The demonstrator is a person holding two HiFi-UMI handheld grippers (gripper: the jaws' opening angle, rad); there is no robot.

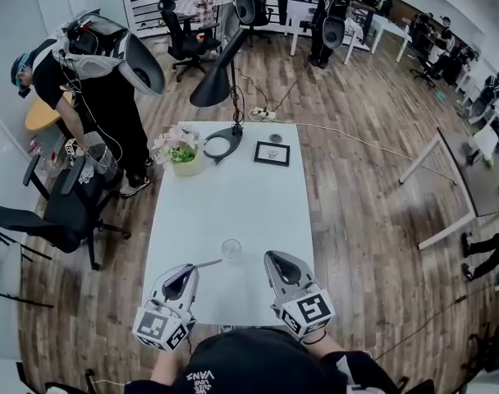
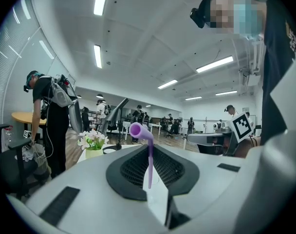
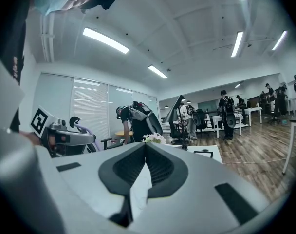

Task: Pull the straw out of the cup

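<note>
**Left gripper (image 1: pixel 189 269) has the straw (image 2: pixel 150 165): pull-out looks nearly done**

Both grippers sit on our side of the cup (image 1: pixel 231 249). The left gripper is just left of the cup, jaws almost closed and pinching the purple straw partway down its stem. The bent mouthpiece stands above the jaws.

In the head view the straw reaches from the jaws toward the cup and ends just beside its rim. We can't tell whether the tip is fully clear. We read this as the tail end of the extraction step.

The right gripper (image 1: pixel 272 257) hovers just right of the cup, jaws together with nothing between them, not touching the cup. The cup stands upright on the white table (image 1: pixel 225 195), held by nothing.

Next move, as we judge it:
- Carry the straw up and away from the cup until the tip plainly clears the rim.
- Keep the pinch firm, because the stem looks thin and smooth and could slip.
- Watch for drag: the cup looks light and a snagged tip could tip it.
- If it wobbles, the right gripper is close enough to steady it.
</note>
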